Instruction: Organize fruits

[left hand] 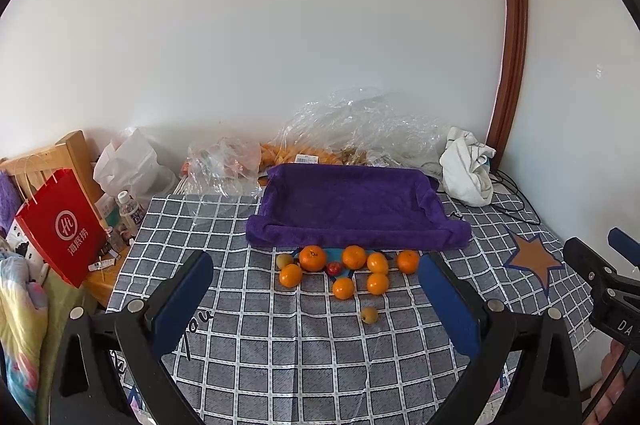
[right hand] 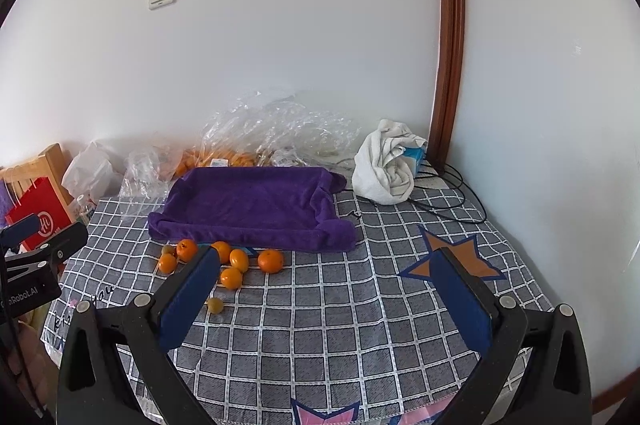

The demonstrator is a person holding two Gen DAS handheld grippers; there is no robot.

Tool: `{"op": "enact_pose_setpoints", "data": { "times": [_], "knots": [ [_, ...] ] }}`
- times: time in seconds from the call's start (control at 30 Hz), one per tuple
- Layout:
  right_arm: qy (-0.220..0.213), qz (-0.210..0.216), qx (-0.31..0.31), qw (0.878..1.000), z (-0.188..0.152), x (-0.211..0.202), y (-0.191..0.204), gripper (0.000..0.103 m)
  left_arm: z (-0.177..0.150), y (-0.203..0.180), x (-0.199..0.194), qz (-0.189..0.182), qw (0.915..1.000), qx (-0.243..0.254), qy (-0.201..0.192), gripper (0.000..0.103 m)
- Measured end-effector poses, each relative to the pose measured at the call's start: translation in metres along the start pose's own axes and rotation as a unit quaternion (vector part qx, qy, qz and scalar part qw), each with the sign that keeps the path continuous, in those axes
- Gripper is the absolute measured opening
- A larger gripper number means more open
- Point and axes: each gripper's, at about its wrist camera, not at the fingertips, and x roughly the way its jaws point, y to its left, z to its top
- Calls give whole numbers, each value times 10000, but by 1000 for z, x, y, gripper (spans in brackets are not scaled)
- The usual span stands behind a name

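Note:
Several oranges (left hand: 312,257) lie in a cluster on the checked tablecloth (left hand: 280,345), just in front of a purple cloth-lined tray (left hand: 352,205). A small red fruit (left hand: 333,268) sits among them and a small yellowish fruit (left hand: 369,315) lies apart, nearer me. The tray holds nothing. My left gripper (left hand: 316,289) is open and empty, above the cloth with the fruits between its fingers in view. My right gripper (right hand: 326,285) is open and empty, to the right of the oranges (right hand: 270,261); its left finger (right hand: 188,301) hides part of the cluster. The tray (right hand: 248,201) shows in this view too.
Crumpled clear plastic bags (left hand: 360,129) with more oranges lie behind the tray against the wall. A bunched white towel (left hand: 468,169) and black cables (right hand: 452,185) sit at the back right. A red paper bag (left hand: 60,225), bottles and a wooden chair stand off the table's left edge.

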Motion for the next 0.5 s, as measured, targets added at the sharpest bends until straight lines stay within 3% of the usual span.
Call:
{"op": "enact_pose_setpoints", "data": {
  "times": [0.5],
  "knots": [
    [-14,-19,-10,10000,-2,-2,1,103,1,-1,1,-12,10000,-1,4,103]
  ]
}}
